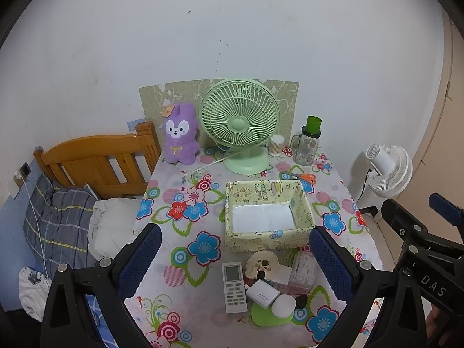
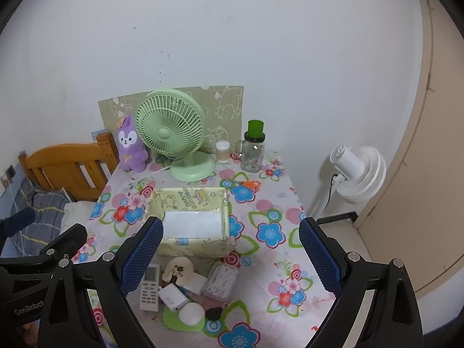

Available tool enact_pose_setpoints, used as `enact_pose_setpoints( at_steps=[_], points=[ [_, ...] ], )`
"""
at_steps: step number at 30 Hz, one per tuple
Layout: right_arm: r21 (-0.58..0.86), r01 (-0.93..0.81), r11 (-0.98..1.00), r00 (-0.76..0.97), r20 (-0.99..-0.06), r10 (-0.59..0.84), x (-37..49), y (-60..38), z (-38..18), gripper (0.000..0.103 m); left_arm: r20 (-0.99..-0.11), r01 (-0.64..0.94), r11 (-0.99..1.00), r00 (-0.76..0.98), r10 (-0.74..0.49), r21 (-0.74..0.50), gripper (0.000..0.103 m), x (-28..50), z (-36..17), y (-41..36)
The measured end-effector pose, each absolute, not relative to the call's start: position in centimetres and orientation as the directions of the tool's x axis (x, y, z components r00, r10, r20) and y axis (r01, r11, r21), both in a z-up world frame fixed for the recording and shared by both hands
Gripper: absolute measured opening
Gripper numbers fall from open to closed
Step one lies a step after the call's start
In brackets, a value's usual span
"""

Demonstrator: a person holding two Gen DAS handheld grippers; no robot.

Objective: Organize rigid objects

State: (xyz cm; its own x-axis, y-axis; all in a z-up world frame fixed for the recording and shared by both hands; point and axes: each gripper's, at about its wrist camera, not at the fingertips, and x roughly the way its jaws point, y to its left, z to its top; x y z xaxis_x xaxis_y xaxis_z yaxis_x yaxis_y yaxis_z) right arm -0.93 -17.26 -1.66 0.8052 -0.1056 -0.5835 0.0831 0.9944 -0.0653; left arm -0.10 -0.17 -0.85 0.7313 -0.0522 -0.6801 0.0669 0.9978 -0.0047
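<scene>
Setting: a table under a floral cloth, pushed against a white wall.
Left gripper: held above the table's near edge, jaws spread wide, nothing between them.
Right gripper: alongside at the same height, jaws likewise spread and empty.
Box: yellow patterned, open-topped, mid-table, its white floor bare.
Clutter: just before the box, a white remote control, a white charger, a cream round dish, a clear case of cotton swabs, a white round puck on a green coaster.
Back row: green desk fan, purple plush rabbit, glass jar, orange-handled scissors.
</scene>
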Motion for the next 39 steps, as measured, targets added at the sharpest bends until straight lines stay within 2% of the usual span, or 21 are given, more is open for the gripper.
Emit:
enact_pose_setpoints(
  at_steps=[27, 39],
  points=[
    [-0.046, 0.063, 0.997, 0.789, -0.609, -0.078, 0.6, -17.3, -3.0, 0.096, -0.686, 0.101, 0.994, 0.726, -0.053, 0.031, 0.103, 1.4, -2.1, -0.1],
    [-0.034, 0.062, 0.997, 0.757, -0.650, -0.069, 2.4, -17.7, -5.4, 0.096, -0.732, 0.115, 0.993, 0.677, -0.070, 0.012, 0.103, 3.4, -5.0, 0.0]
  ],
)
